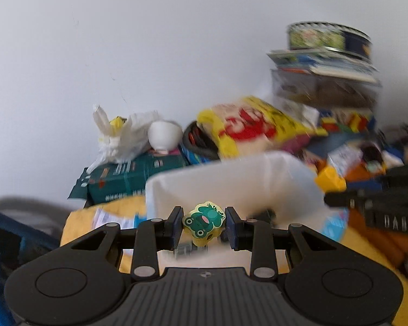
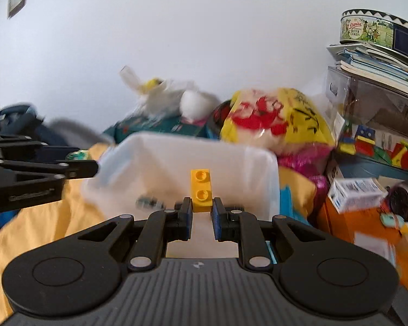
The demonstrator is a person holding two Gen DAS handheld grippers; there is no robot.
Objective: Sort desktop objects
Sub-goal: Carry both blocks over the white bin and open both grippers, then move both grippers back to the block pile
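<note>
My left gripper (image 1: 203, 224) is shut on a yellow block with a green frog picture (image 1: 203, 222) and holds it in front of a white translucent plastic bin (image 1: 231, 179). My right gripper (image 2: 201, 212) is shut on a yellow two-stud toy brick (image 2: 201, 190), held upright over the near rim of the same bin (image 2: 176, 157). The right gripper shows at the right of the left wrist view (image 1: 372, 201), the yellow brick (image 1: 330, 180) at its tip. The left gripper shows at the left of the right wrist view (image 2: 40, 174). A small dark item (image 2: 149, 202) lies inside the bin.
Behind the bin are a yellow and red snack bag (image 2: 280, 119), a white bowl (image 1: 164, 135), a crumpled white bag (image 1: 122, 135) and a green box (image 1: 127, 176). At the right stand stacked books with a cookie tin (image 2: 378, 30), coloured blocks (image 2: 380, 149), a small white carton (image 2: 353, 190). A yellow cloth (image 2: 40, 231) covers the desk.
</note>
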